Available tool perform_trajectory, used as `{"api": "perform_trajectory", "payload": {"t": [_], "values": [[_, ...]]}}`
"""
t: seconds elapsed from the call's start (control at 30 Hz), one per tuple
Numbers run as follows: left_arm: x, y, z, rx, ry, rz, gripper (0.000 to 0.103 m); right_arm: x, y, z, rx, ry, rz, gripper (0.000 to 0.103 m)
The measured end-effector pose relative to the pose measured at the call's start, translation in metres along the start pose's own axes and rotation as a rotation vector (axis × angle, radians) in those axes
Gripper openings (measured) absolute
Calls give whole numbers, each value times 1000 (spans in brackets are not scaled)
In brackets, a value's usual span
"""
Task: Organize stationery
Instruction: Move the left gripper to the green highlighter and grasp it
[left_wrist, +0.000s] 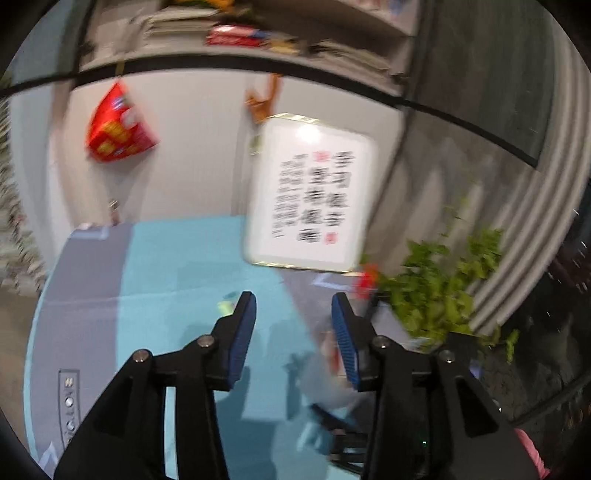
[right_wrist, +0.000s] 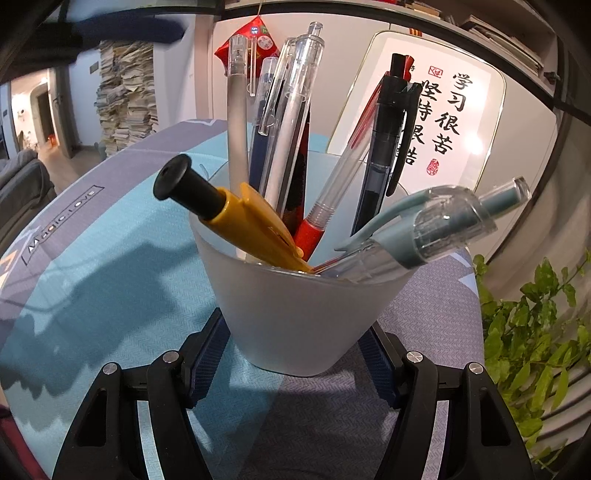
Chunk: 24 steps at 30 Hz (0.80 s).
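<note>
A frosted white cup (right_wrist: 295, 302) stands on the blue and grey mat (right_wrist: 92, 258). My right gripper (right_wrist: 295, 332) is shut on its lower sides. Several pens lean in it: a yellow one with a black cap (right_wrist: 251, 221), a red one (right_wrist: 314, 229), a black one (right_wrist: 388, 129), a teal one (right_wrist: 443, 225) and clear ones (right_wrist: 291, 110). The left wrist view is blurred; there my left gripper (left_wrist: 293, 306) hangs open over the mat (left_wrist: 166, 266) with nothing between its blue pads. A pale smear (left_wrist: 325, 373) lies by its right finger, too blurred to name.
A framed calligraphy board (right_wrist: 443, 118) leans against the wall behind the cup. A leafy green plant (right_wrist: 535, 332) stands off the table's right edge. A red packet (left_wrist: 118, 125) hangs on the wall. Tall paper stacks (right_wrist: 125, 92) rise at the far left.
</note>
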<state>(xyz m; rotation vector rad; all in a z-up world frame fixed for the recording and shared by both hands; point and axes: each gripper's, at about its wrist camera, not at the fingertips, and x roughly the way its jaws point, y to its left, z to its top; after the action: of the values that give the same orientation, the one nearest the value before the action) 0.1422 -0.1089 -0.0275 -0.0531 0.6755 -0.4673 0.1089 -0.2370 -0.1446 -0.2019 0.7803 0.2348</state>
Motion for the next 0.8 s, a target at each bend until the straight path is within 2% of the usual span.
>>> {"api": "perform_trajectory", "payload": {"t": [0.13, 0.27, 0.53, 0.6, 0.7, 0.8], "values": [[38, 37, -9, -92, 118, 120, 40, 0, 0, 0, 0, 0, 0, 70], [79, 57, -22, -167, 237, 123, 39, 0, -1, 0, 1, 0, 0, 70], [136, 55, -27, -172, 302, 168, 38, 1, 0, -1, 3, 4, 3, 70], [146, 53, -25, -161, 312, 186, 32, 1, 2, -1, 3, 6, 4, 70], [154, 46, -26, -98, 328, 234, 13, 1, 4, -1, 5, 9, 6, 70], [151, 42, -30, -52, 334, 235, 11, 1, 3, -1, 4, 11, 7, 70]]}}
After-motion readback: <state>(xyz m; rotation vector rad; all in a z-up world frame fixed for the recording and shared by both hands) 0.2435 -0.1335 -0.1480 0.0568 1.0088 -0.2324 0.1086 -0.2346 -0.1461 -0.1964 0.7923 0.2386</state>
